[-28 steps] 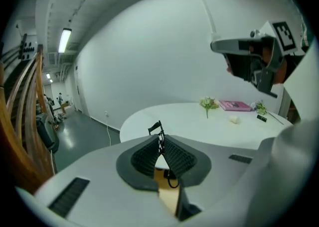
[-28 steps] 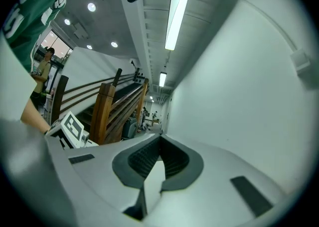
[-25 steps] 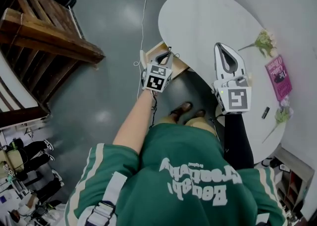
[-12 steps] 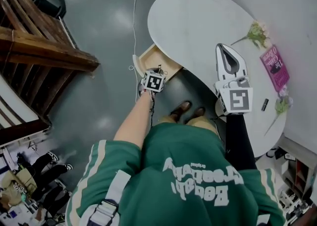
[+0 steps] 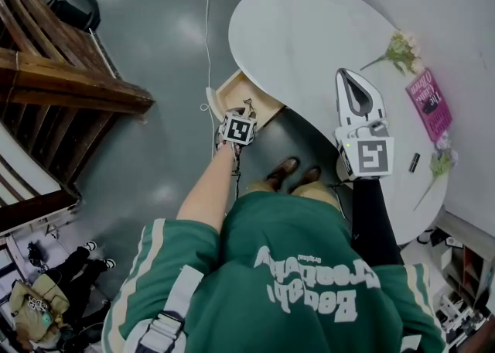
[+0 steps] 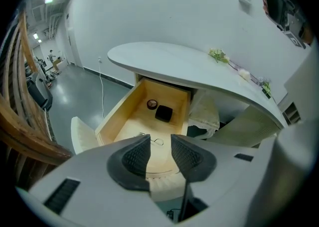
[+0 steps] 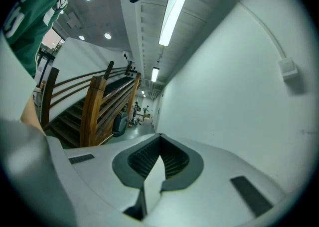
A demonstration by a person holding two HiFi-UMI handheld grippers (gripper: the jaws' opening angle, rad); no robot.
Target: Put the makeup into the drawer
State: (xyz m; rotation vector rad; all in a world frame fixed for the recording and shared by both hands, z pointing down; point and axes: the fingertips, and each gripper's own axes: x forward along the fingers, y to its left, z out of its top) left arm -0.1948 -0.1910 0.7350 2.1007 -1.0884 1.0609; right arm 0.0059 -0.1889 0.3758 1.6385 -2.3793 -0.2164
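Hovering over drawer (image 6: 117,114) with left tool (image 6: 159,142), jaws just opened, nothing between; holding right tool (image 7: 159,141) closed, empty, nearer stick (image 5: 414,162) just rightward on surface (image 5: 309,26).

A white, rounded tabletop (image 5: 309,34) stands over a grey floor (image 5: 162,73), where a white cable (image 5: 207,26) trails. Under the tabletop's edge a wooden drawer (image 6: 122,116) is pulled out, straight ahead of and below the jaws of the left gripper (image 6: 160,137). On the drawer's bottom, well beyond those jaws, lie a round dark case (image 6: 152,104) and, just right of it, a black square case (image 6: 164,114). A thin wire loop (image 6: 154,141) lies just past the jaw tips. On the tabletop, off to the right of the jaws of the right gripper (image 5: 349,77), lie a flower sprig (image 5: 398,51), a pink book (image 5: 430,104), a small dark stick (image 5: 414,162) and a second sprig (image 5: 441,166).
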